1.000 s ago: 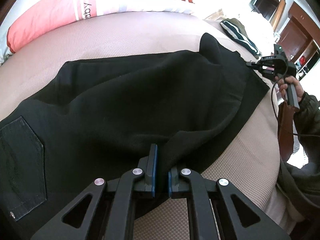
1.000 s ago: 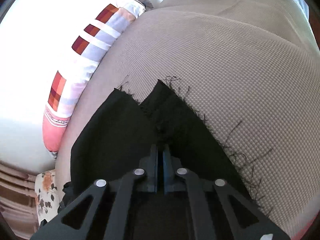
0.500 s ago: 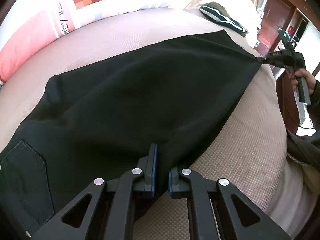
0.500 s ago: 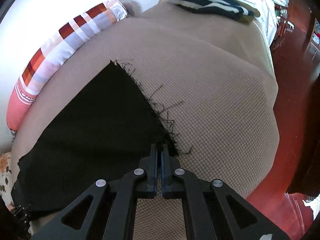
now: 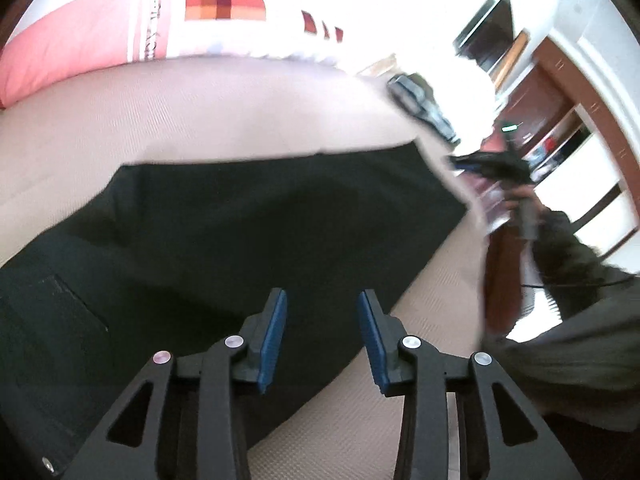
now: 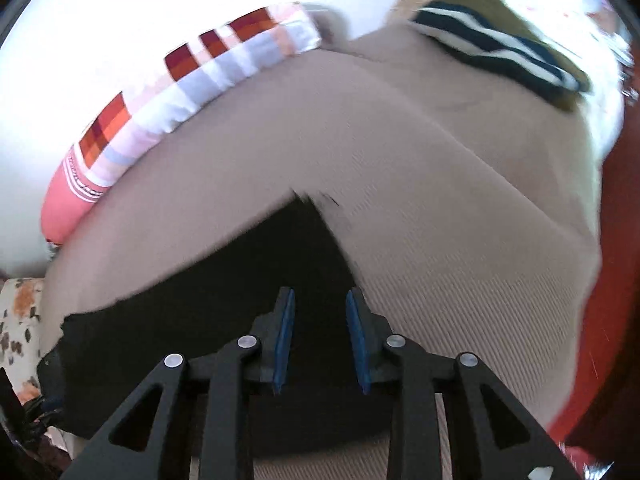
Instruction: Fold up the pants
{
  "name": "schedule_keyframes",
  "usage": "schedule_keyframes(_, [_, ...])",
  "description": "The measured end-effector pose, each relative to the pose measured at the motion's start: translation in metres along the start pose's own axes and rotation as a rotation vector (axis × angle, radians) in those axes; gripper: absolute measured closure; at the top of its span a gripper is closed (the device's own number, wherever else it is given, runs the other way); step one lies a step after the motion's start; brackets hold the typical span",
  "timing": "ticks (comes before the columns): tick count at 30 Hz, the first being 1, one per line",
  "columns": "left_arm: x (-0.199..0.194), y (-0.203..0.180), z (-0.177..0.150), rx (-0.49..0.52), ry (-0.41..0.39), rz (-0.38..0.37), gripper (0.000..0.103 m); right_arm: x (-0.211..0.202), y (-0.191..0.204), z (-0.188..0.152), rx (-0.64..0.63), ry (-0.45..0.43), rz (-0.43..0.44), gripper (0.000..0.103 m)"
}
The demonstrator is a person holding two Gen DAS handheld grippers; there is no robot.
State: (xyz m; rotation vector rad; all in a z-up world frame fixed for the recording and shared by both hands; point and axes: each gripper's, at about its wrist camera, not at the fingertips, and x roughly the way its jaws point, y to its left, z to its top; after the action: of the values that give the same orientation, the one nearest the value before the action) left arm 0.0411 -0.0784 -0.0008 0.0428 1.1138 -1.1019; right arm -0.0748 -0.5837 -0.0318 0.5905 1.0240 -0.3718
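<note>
Left wrist view is showing the left gripper point(image 5: 322, 336) gaping wide, holding nothing, over black pants point(image 5: 248, 232) lying on the bed point(image 5: 200, 112); the right gripper point(image 6: 320, 338) is likewise hanging open and empty.

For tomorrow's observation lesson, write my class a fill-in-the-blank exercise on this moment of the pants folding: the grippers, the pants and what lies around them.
1. The left gripper and the right gripper both have their jaws ____.
2. The pants are ____ in colour.
3. The pants lie on a ____ bed cover.
4. The striped garment lies ____ from the pants.

Missing words: open; black; beige; apart
</note>
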Motion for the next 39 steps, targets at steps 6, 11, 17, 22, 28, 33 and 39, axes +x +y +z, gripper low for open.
schedule_keyframes(6, [-0.013, 0.034, 0.018, -0.09, -0.113, 0.187, 0.051, 0.047, 0.011, 0.047, -0.036, 0.048, 0.014, 0.077])
schedule_keyframes(11, [-0.003, 0.08, 0.026, -0.221, -0.152, 0.33, 0.051, 0.062, 0.013, 0.054, -0.021, 0.081, 0.059, 0.077])
schedule_keyframes(17, [0.005, 0.118, 0.036, -0.241, -0.176, 0.428, 0.051, 0.063, 0.028, 0.046, -0.1, 0.054, 0.022, 0.1])
schedule_keyframes(22, [0.018, 0.154, 0.032, -0.291, -0.16, 0.466, 0.051, 0.059, 0.045, 0.042, -0.176, -0.046, -0.111, 0.102])
schedule_keyframes(28, [0.01, 0.162, 0.035, -0.323, -0.177, 0.463, 0.051, 0.073, 0.035, 0.046, -0.124, -0.012, -0.157, 0.094])
schedule_keyframes(33, [-0.018, 0.144, 0.034, -0.311, -0.226, 0.469, 0.051, 0.04, 0.058, 0.051, -0.147, -0.089, -0.254, 0.071])
schedule_keyframes(39, [-0.049, 0.121, 0.013, -0.253, -0.214, 0.513, 0.051, 0.035, 0.184, 0.028, -0.402, -0.003, 0.068, 0.071])
